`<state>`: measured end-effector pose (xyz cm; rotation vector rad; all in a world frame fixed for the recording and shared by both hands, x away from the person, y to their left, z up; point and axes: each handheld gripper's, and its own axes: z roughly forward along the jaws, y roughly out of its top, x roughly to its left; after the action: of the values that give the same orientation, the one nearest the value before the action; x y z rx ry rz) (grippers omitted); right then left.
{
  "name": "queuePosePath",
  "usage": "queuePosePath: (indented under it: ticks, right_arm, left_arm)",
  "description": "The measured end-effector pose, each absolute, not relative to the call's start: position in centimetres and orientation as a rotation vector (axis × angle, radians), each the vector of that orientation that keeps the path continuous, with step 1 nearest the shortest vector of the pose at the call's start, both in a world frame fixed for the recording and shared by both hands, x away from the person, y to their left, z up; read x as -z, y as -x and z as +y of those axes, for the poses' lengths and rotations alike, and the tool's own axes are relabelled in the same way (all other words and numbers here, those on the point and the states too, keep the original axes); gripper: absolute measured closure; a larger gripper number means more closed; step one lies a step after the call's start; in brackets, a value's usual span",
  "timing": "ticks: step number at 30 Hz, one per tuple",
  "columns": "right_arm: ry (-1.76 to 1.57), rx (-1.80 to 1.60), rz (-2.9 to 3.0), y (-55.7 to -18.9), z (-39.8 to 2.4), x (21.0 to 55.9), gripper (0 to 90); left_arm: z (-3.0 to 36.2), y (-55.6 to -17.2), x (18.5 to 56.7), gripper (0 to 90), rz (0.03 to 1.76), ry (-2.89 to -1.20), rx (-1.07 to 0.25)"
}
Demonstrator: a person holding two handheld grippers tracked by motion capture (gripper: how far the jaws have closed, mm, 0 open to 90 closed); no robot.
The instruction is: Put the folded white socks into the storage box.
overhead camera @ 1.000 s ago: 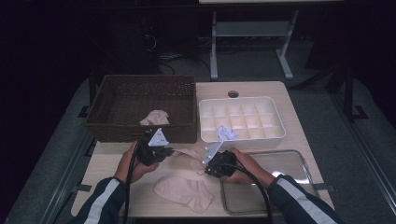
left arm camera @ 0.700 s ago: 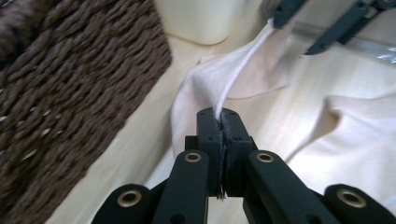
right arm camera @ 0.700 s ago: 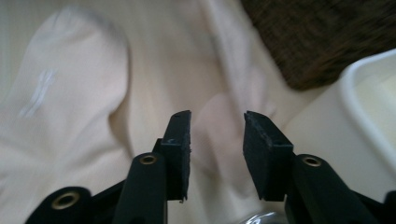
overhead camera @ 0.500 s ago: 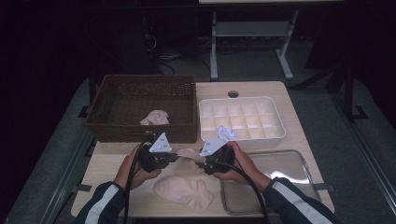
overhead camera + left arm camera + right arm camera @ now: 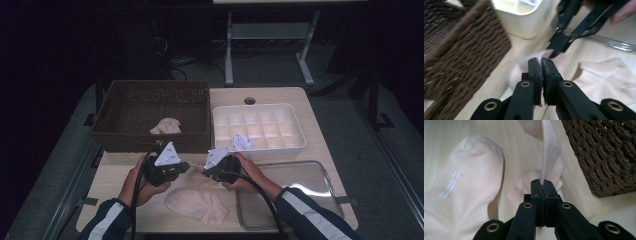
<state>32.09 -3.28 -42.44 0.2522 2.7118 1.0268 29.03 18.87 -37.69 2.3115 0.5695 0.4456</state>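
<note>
Pinching the sock, both hand-held grippers clamp tight.

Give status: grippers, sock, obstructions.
Left gripper and right gripper both shut on the lifted sock. Second sock flat on table. Wicker basket close beside.

From the high view we look forward and down on the table from the person's side, far enough back to take in the floor around it. The left gripper view rides low, very close over the tabletop, looking along its own jaws toward the brown basket, the white tray and the other gripper. The right gripper view sits just as close and faces the pale sock with the basket at its right. All three views share the basket and the sock.
</note>
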Motion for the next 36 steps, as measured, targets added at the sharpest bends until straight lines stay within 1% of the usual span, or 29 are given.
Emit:
queuePosePath:
  ticks: [1, 6, 8, 12, 14, 15, 16, 17, 18, 19, 21, 22, 23, 24, 25, 26, 29, 30, 32, 33, 34, 36]
  right_arm:
    - [-0.241, -1.063, 2.727, -32.3, -3.7, 42.1, 89.3]
    - [-0.241, -1.110, 2.762, -32.7, -4.5, 41.4, 89.3]
    - [-0.280, -1.078, 2.775, -32.8, -4.5, 41.5, 89.2]
    - [-0.384, -0.972, 2.754, -33.4, -4.5, 42.5, 88.5]
    - [-0.402, -0.951, 2.744, -33.5, -4.6, 42.6, 88.7]
    - [-0.400, -0.911, 2.745, -33.6, -4.5, 42.8, 88.5]
    - [-0.430, -0.903, 2.739, -33.6, -4.5, 42.9, 87.0]
    - [-0.450, -0.886, 2.734, -33.7, -4.4, 43.1, 83.8]
    - [-0.450, -0.886, 2.734, -33.7, -4.4, 43.1, 83.8]
    - [-0.514, -0.854, 2.720, -33.7, -4.1, 43.4, 77.4]
    - [-0.491, -0.840, 2.723, -33.8, -4.1, 43.7, 73.9]
    - [-0.491, -0.840, 2.723, -33.8, -4.1, 43.7, 73.9]
    - [-0.478, -0.821, 2.702, -33.5, -4.1, 43.6, 77.8]
    - [-0.467, -0.820, 2.696, -33.3, -4.2, 43.6, 79.7]
    - [-0.468, -0.831, 2.679, -33.2, -4.3, 43.4, 84.6]
    - [-0.467, -0.842, 2.676, -33.1, -4.4, 43.3, 87.5]
    - [-0.475, -0.849, 2.668, -33.0, -4.7, 43.0, 88.3]
    - [-0.486, -0.868, 2.666, -33.2, -5.0, 43.0, 88.5]
    - [-0.484, -0.866, 2.662, -33.3, -5.1, 43.0, 88.4]
    - [-0.497, -0.875, 2.672, -33.5, -5.2, 43.1, 88.4]
    - [-0.497, -0.875, 2.672, -33.5, -5.2, 43.1, 88.4]
    - [-0.511, -0.889, 2.686, -33.5, -5.1, 43.3, 88.3]
  left_arm:
    - [19.5, -29.5, 37.9, 86.9, 0.592, -2.315, -0.454]
    - [20.4, -30.4, 38.5, 87.1, 0.624, -2.303, -0.449]
    - [20.4, -30.7, 38.9, 87.1, 0.631, -2.312, -0.478]
    - [20.3, -31.4, 39.7, 84.9, 0.626, -2.295, -0.474]
    - [20.2, -31.7, 40.2, 83.9, 0.602, -2.299, -0.445]
    - [20.0, -31.6, 40.5, 74.0, 0.536, -2.308, -0.403]
    - [19.8, -31.6, 40.7, 69.3, 0.519, -2.316, -0.394]
    - [19.6, -31.5, 41.0, 63.2, 0.505, -2.328, -0.379]
    - [19.6, -31.5, 41.0, 58.8, 0.505, -2.328, -0.379]
    - [19.2, -31.6, 41.6, 53.8, 0.467, -2.340, -0.327]
    - [18.8, -31.8, 42.4, 50.3, 0.455, -2.385, -0.338]
    - [18.8, -31.8, 42.4, 48.3, 0.455, -2.385, -0.338]
    - [18.5, -32.0, 43.1, 48.0, 0.437, -2.400, -0.302]
    - [18.2, -32.2, 43.5, 47.8, 0.435, -2.416, -0.292]
    - [18.1, -32.3, 43.7, 47.1, 0.426, -2.427, -0.288]
    - [17.9, -32.4, 44.1, 47.1, 0.418, -2.432, -0.271]
    - [17.6, -32.7, 44.5, 46.5, 0.401, -2.455, -0.269]
    - [17.3, -32.9, 44.8, 44.3, 0.414, -2.458, -0.268]
    - [17.2, -33.0, 45.0, 43.9, 0.424, -2.453, -0.271]
    - [17.1, -33.1, 45.2, 47.5, 0.418, -2.460, -0.272]
    - [17.0, -33.1, 45.5, 47.5, 0.417, -2.458, -0.264]
    - [16.9, -33.2, 45.7, 53.5, 0.425, -2.449, -0.251]
